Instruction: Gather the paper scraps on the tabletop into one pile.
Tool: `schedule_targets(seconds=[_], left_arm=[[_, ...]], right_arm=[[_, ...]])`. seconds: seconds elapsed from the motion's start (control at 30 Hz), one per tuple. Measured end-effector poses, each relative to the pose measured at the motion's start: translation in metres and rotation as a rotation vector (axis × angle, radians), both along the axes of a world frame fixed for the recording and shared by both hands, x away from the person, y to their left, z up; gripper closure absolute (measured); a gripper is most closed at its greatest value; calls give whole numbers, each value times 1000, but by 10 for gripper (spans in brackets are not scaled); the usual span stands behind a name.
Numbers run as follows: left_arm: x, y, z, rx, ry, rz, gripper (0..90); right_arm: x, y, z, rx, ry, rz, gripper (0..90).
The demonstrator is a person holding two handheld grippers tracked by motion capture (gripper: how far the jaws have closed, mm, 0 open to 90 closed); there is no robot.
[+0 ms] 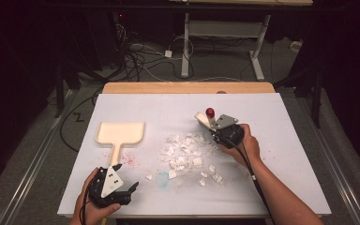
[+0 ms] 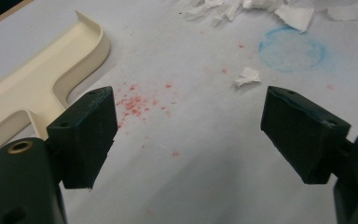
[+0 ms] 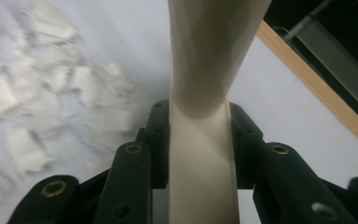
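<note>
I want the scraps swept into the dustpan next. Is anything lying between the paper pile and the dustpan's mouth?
Nothing visible blocks the way. Between the paper scraps and the cream dustpan lies bare white table with only faint red specks. The right gripper grips a cream brush handle beside the pile.

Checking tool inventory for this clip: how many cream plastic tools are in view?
2. A dustpan lies flat on the table's left side, just beyond the open left gripper. A brush is clamped by its handle in the right gripper, beside the paper scraps.
</note>
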State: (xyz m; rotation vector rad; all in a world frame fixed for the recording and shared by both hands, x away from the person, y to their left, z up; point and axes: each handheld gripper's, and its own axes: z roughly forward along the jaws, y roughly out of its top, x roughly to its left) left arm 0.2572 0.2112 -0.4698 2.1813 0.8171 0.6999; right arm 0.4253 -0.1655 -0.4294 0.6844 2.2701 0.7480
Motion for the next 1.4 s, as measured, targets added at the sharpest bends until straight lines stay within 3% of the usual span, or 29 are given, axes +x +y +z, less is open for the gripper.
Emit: schedule_targets(seconds=[0.03, 0.3, 0.4, 0.53, 0.57, 0.7, 0.8, 1.03, 1.13, 1.37, 1.4], left_arm=[[0, 0, 0, -5, 2, -1, 179], [0, -2, -1, -3, 8, -9, 179], [-1, -2, 0, -5, 8, -11, 179], [-1, -3, 0, -6, 6, -15, 179], [-1, -4, 0, -4, 6, -15, 179], [-2, -4, 0, -6, 8, -15, 179], [-1, -3, 0, -8, 8, -14, 179], [0, -2, 0, -12, 11, -14, 179], [0, -3, 0, -11, 11, -18, 179], [2, -3, -3, -20, 34, -16, 179], [3, -3, -3, -11, 24, -21, 179]], right_arm=[[-6, 5, -1, 16, 13, 33, 678], [-31, 11, -1, 11, 31, 124, 678], [-54, 11, 1, 20, 38, 187, 678], [-67, 11, 4, 33, 53, 225, 678], [-77, 11, 10, 30, 35, 244, 678], [-82, 10, 17, 35, 7, 250, 678], [-79, 8, 26, 43, -13, 241, 678], [-50, 13, 39, 70, -41, 214, 678], [-34, 22, 37, 72, -38, 216, 678], [4, 51, 22, 10, -61, 245, 678], [9, 55, 19, 10, -60, 250, 678]])
